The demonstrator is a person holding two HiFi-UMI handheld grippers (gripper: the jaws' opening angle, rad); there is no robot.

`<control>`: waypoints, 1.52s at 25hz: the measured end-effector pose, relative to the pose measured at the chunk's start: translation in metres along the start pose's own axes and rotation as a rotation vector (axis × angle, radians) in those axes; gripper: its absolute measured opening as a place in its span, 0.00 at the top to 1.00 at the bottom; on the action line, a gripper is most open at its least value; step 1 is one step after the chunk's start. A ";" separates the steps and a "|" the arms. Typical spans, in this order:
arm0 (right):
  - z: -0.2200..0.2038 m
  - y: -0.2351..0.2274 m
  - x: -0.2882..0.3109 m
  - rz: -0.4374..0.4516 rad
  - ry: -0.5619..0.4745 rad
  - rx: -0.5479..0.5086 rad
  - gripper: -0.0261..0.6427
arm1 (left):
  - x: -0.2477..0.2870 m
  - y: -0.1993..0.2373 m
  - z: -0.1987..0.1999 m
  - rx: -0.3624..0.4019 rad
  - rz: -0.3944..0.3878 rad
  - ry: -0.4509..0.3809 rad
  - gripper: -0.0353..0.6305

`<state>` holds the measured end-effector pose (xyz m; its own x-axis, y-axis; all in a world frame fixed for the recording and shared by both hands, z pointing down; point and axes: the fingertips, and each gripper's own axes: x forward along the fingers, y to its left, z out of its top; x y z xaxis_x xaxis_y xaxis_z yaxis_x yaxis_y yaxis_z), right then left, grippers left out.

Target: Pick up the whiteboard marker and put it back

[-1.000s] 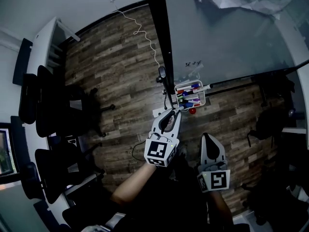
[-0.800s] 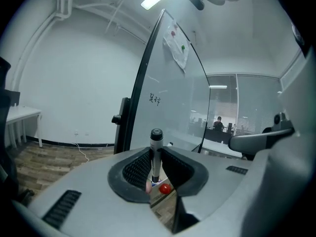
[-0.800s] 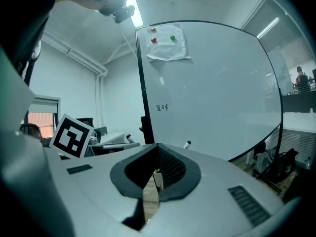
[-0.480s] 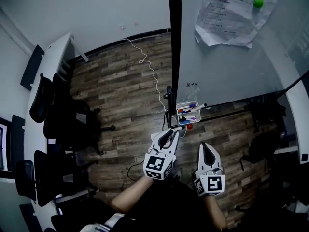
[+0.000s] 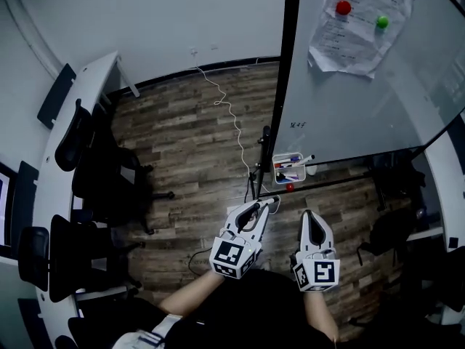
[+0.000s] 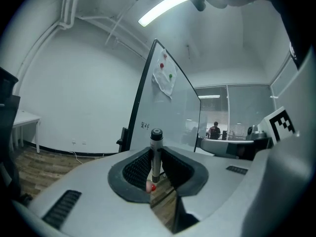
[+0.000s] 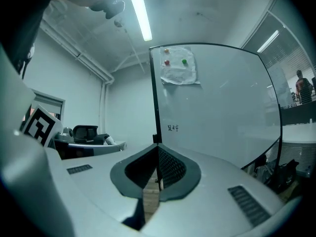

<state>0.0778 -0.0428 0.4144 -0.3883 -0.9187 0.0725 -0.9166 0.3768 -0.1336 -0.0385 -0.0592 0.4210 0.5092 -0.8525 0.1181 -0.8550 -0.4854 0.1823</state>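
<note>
Under us runs a floor [image 5: 182,144] of dark wood planks. Black office chairs [image 5: 94,173] stand along a white desk [image 5: 83,93] at the left, and a thin white cable [image 5: 231,118] snakes across the boards. Ahead stands a smooth whiteboard [image 5: 349,107] in a black frame. A crumpled sheet of paper [image 5: 356,38] is pinned to it by a red magnet [image 5: 343,8] and a green magnet [image 5: 382,21]. A small white basket [image 5: 275,171] of pens sits at its lower corner. Our left gripper [image 5: 263,205] has its jaws closed on the whiteboard marker [image 6: 156,152] — it stands upright between the ribbed pads in the left gripper view, near the basket but apart from it. Our right gripper [image 5: 308,215] has its jaws pressed together with nothing between them.
</note>
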 end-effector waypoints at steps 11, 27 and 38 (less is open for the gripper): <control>-0.002 0.008 -0.006 -0.002 -0.005 -0.009 0.94 | -0.019 0.001 -0.001 -0.009 -0.001 -0.004 0.83; -0.009 0.002 -0.016 -0.011 0.016 0.002 0.94 | -0.014 -0.007 -0.003 -0.003 -0.005 -0.002 0.83; -0.010 -0.001 -0.024 -0.001 0.019 0.018 0.94 | -0.015 -0.014 -0.003 0.000 0.014 0.003 0.83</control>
<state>0.0873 -0.0203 0.4224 -0.3894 -0.9165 0.0917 -0.9151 0.3736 -0.1515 -0.0338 -0.0386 0.4198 0.4978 -0.8584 0.1238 -0.8619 -0.4738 0.1807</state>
